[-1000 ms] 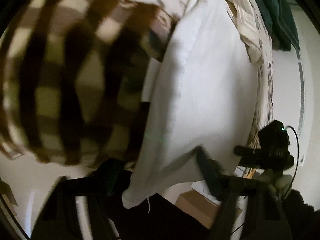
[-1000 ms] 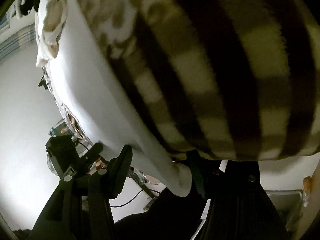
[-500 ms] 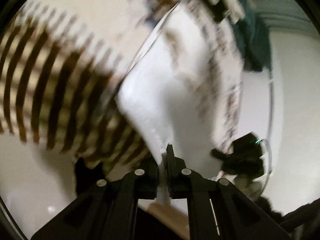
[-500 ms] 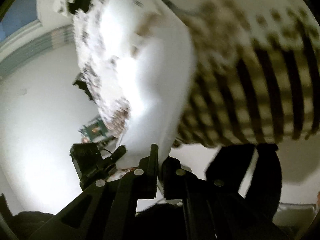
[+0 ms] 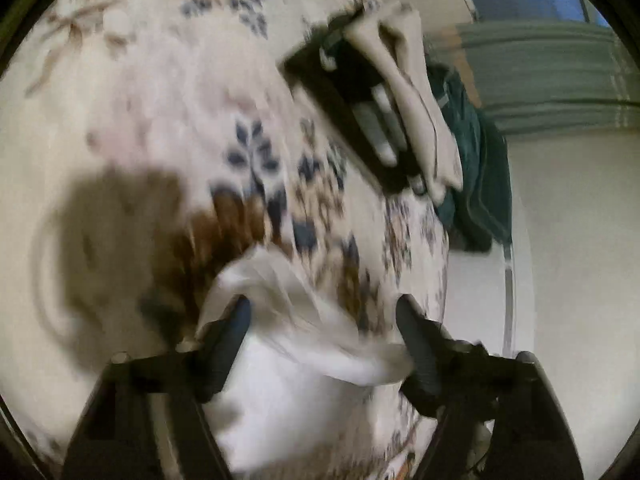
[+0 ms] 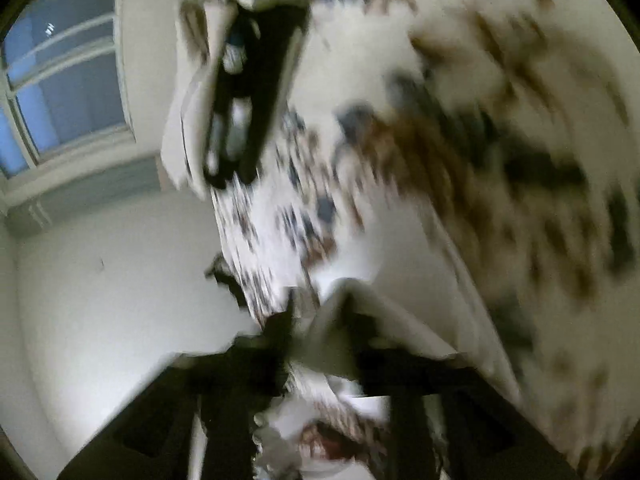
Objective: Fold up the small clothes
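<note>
Both views are motion-blurred. A small white garment (image 5: pixel 288 380) lies on the floral bed cover (image 5: pixel 160 100), bunched between the fingers of my left gripper (image 5: pixel 324 332), whose jaws stand wide apart around it. In the right wrist view, a corner of the white garment (image 6: pixel 360 320) sits at my right gripper (image 6: pixel 320 320). The two dark fingers there are close together with cloth between them, but blur hides whether they pinch it.
A stack of folded clothes, black (image 5: pixel 352 92) and cream (image 5: pixel 416 92) with a dark green piece (image 5: pixel 476 160), sits at the bed's far side; it also shows in the right wrist view (image 6: pixel 244 92). A white wall (image 5: pixel 580 280) and a window (image 6: pixel 60 92) lie beyond.
The left gripper was shut on the white garment half a second ago and has now opened. Both grippers swung down to the floral bed; the brown striped cloth has left view.
</note>
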